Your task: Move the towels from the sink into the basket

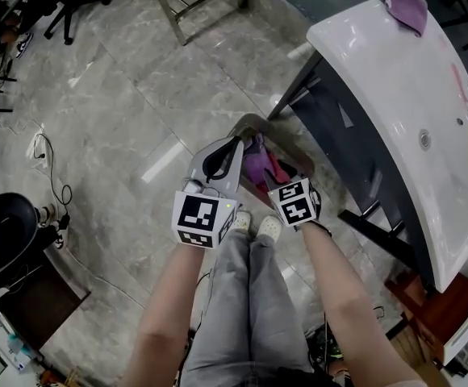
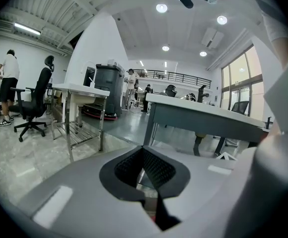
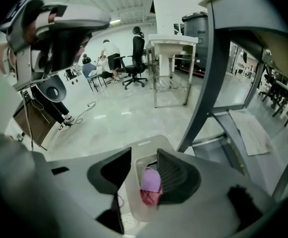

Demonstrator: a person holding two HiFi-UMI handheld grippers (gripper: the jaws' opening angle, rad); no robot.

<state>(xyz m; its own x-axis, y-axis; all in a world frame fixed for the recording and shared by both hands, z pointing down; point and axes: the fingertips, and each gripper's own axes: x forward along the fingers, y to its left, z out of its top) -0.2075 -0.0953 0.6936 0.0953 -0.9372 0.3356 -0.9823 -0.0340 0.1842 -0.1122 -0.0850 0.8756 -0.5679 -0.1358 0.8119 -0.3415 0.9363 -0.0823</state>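
Grey plastic basket (image 1: 248, 122) part-filled
Right gripper (image 3: 144, 170) released above its pink and purple towels (image 1: 256, 161); left gripper (image 2: 143, 155) clenched, empty; purple towel (image 1: 405, 5) left on white sink (image 1: 379, 79).

Grey tiled floor (image 1: 137, 111) carrying the basket (image 1: 248, 122), which stands just beside the dark frame under the sink (image 1: 395, 95). The white sink bears one purple towel (image 1: 405, 5), lying crumpled at its far corner.
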